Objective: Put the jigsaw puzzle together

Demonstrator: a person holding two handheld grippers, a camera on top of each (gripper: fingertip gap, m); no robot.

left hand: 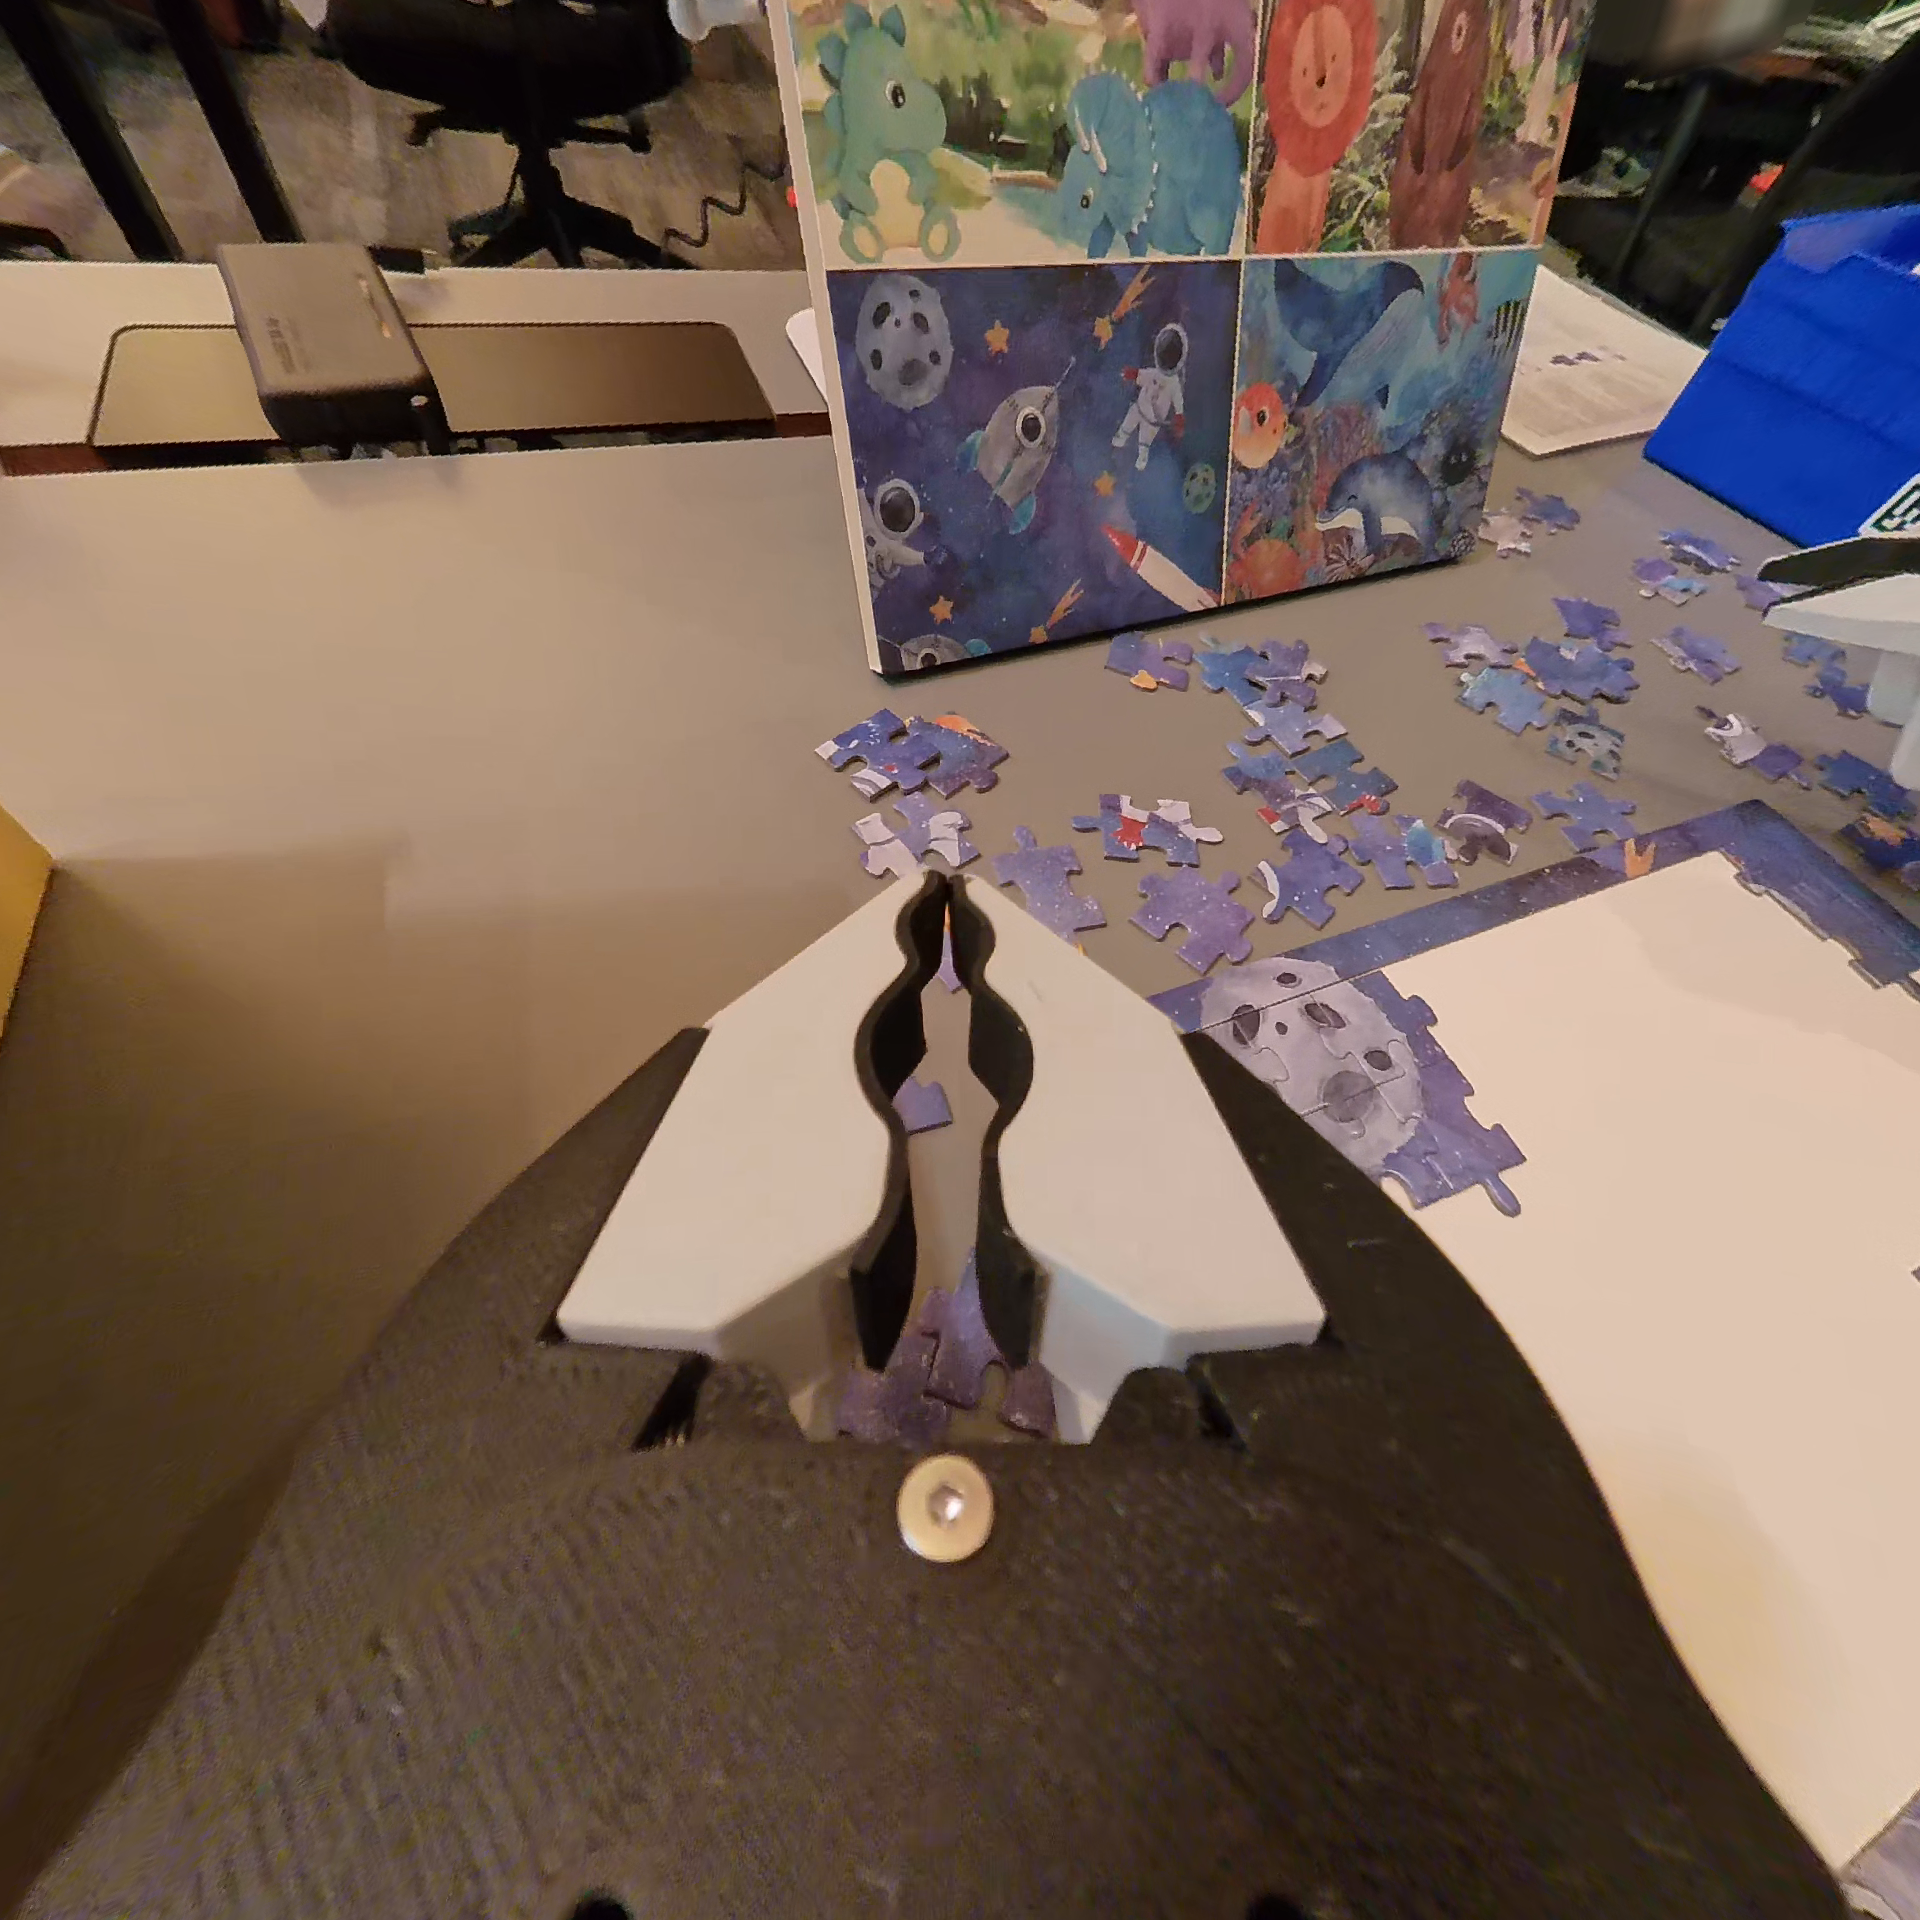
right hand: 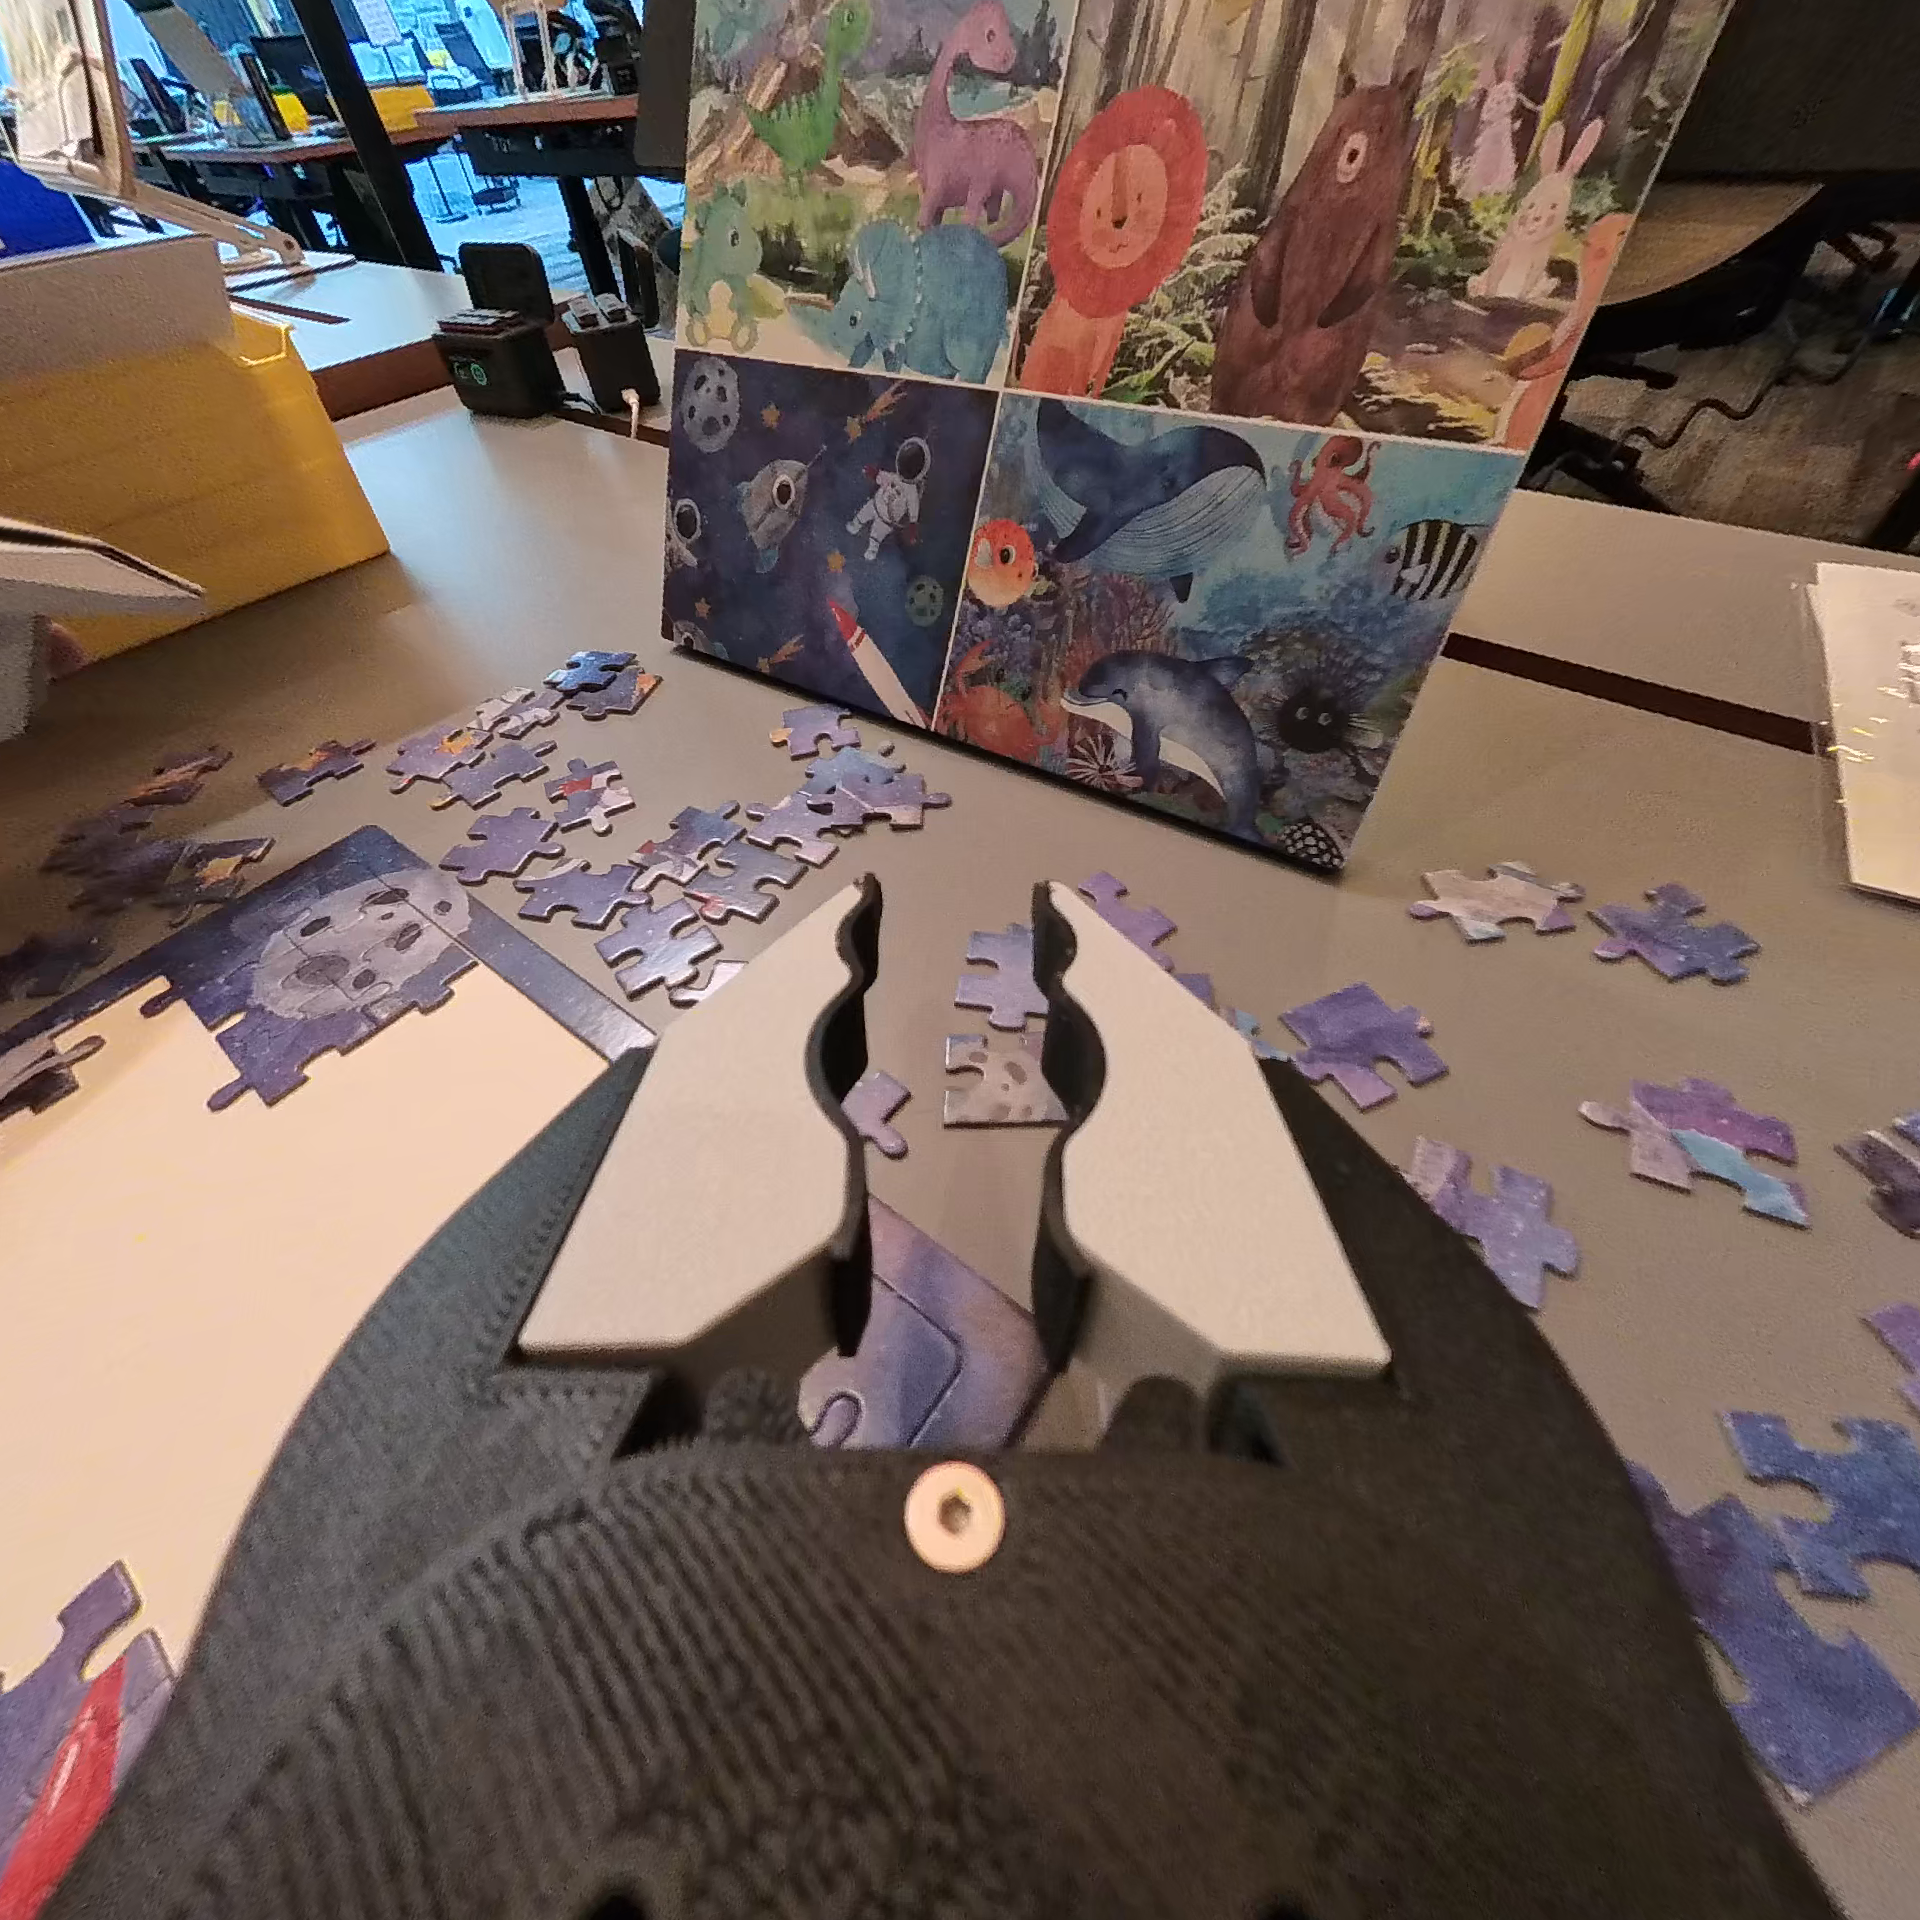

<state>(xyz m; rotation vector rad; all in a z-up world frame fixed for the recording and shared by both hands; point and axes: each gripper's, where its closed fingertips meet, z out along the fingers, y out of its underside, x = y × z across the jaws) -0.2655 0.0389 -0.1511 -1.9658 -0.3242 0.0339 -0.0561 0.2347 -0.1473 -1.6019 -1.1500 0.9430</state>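
My left gripper [left hand: 948, 891] is shut, its pads meeting at the tips just above the grey table, beside loose purple puzzle pieces [left hand: 1195, 914]. A sliver of a purple and orange piece [left hand: 949, 971] shows in the slit under the tips. The white puzzle board [left hand: 1621, 1143] lies to the right, with a joined moon section [left hand: 1320, 1039] in its corner. My right gripper [right hand: 956, 894] is open above loose pieces [right hand: 1003, 977] that lie on the table between its fingers, untouched. The board [right hand: 260, 1195] is on its left. The picture box [right hand: 1091, 416] stands behind.
Loose pieces are scattered before the box [left hand: 1174, 364] and to the right [right hand: 1673, 935]. A blue bin [left hand: 1808, 395] stands at the right, a yellow bin [right hand: 177, 468] at the left. Papers [right hand: 1870, 727] lie at the far right. A black device [left hand: 322, 343] sits at the back. Tip to tip, the grippers are about 30 centimeters apart.
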